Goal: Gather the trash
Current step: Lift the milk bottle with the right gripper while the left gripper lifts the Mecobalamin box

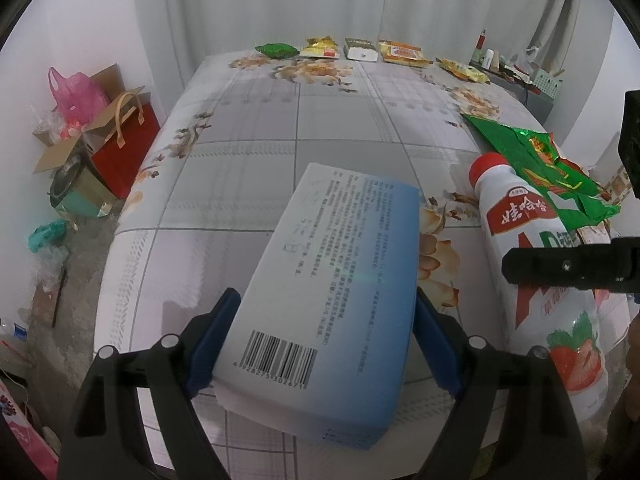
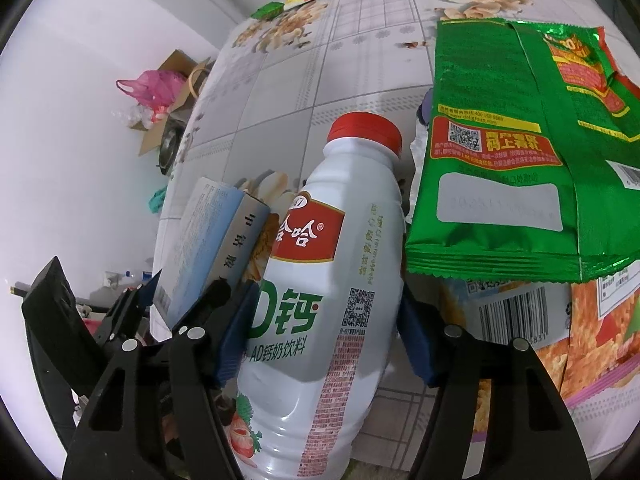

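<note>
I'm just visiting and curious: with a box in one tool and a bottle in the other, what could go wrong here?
1. The left tool pinches the blue-white box near its barcode end, so the long free end could tip out.
2. The milk drink bottle is smooth and round and might slip from the right tool.
3. Lifting the bottle could drag the green snack bag beside it.

The left gripper (image 1: pixel 324 344) has its blue pads pressed on both sides of a white-and-blue box (image 1: pixel 332 280), barcode facing up, dead centre in the lower frame. Right next to it at the lower right lies a white bottle (image 1: pixel 540 280) with a red cap, the other gripper's black finger (image 1: pixel 568 266) crossing over it. A crumpled green wrapper (image 1: pixel 532 160) sits above that. Snack packets (image 1: pixel 360 50) line the far edge of the floral tablecloth (image 1: pixel 280 120), and a red bag (image 1: pixel 128 140) stands at the left.
</note>
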A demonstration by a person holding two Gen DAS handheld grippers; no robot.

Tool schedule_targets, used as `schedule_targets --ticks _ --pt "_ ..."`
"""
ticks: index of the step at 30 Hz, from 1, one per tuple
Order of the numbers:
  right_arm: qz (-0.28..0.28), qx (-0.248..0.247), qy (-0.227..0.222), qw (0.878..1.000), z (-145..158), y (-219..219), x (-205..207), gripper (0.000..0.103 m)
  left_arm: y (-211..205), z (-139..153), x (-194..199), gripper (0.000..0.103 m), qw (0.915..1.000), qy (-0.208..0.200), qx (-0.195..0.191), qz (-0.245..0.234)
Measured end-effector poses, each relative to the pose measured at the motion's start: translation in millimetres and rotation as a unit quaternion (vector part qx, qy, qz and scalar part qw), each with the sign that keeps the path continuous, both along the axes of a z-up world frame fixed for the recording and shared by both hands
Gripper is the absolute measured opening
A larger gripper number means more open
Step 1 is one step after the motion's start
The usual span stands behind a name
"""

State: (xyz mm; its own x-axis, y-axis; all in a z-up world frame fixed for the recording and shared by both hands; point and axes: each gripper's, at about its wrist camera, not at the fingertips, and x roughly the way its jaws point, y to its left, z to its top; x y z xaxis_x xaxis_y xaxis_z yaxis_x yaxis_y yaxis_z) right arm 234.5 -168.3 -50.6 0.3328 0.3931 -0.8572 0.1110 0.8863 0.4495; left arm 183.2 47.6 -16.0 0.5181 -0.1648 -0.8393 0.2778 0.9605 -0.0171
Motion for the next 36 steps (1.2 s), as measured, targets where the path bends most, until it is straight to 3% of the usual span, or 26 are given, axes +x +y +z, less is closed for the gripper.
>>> schedule_targets --ticks 22,36 --pt "0.014 0.032 -0.037 0.999 23 2 -9 0.060 4 34 -20 0.078 0.9990 -0.043 -0.009 0.009" --pt "0.006 0.075 -0.137 0.988 79 -28 -53 0.060 -4 97 -56 0.074 0.9941 -0.097 -0.048 0.000"
